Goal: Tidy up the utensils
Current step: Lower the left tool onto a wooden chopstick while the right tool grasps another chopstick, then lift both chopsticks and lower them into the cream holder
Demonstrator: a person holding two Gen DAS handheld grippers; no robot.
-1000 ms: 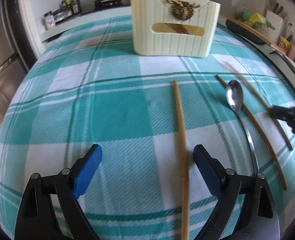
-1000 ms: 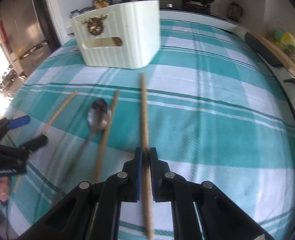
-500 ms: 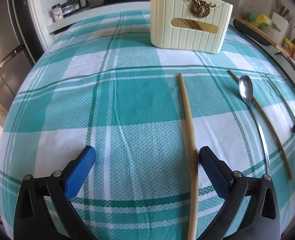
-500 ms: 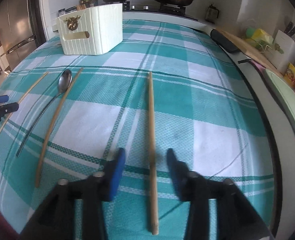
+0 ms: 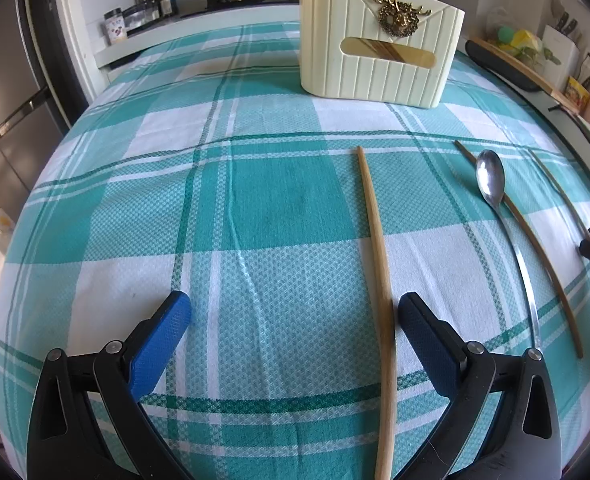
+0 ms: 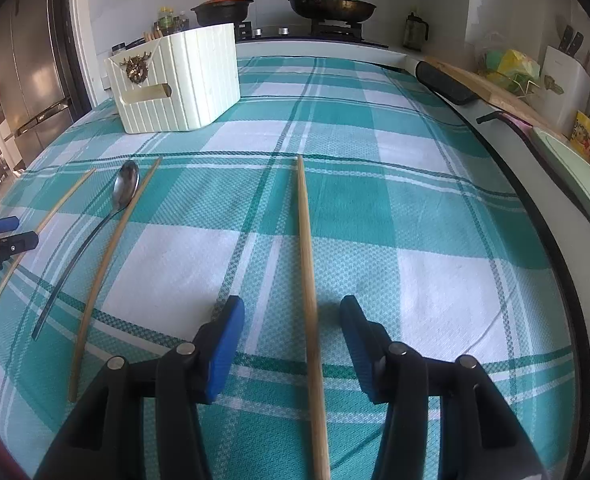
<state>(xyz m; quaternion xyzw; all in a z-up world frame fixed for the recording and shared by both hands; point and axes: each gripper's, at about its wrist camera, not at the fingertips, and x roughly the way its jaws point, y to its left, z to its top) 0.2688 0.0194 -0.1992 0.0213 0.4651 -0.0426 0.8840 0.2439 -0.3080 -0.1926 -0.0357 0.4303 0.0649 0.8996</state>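
Observation:
A cream ribbed utensil holder [image 5: 379,48] with a gold emblem stands at the far side of the checked cloth; it also shows in the right wrist view [image 6: 175,80]. My left gripper [image 5: 291,328] is open; a wooden chopstick [image 5: 377,264] lies on the cloth just inside its right finger. A metal spoon [image 5: 495,196] and two more chopsticks [image 5: 535,240] lie to the right. My right gripper [image 6: 291,340] is open over another chopstick [image 6: 307,256], which lies flat between its fingers. The spoon [image 6: 123,192] lies to its left.
The table's right edge borders a counter with a cutting board [image 6: 491,88], a knife block [image 6: 563,80] and a pale green plate [image 6: 575,176]. A stove with pans [image 6: 331,8] is behind. A fridge [image 6: 27,72] stands at the left.
My right gripper has opened and let go of its chopstick, which now lies on the cloth, and has pulled back. My left gripper has drawn back a little from the holder.

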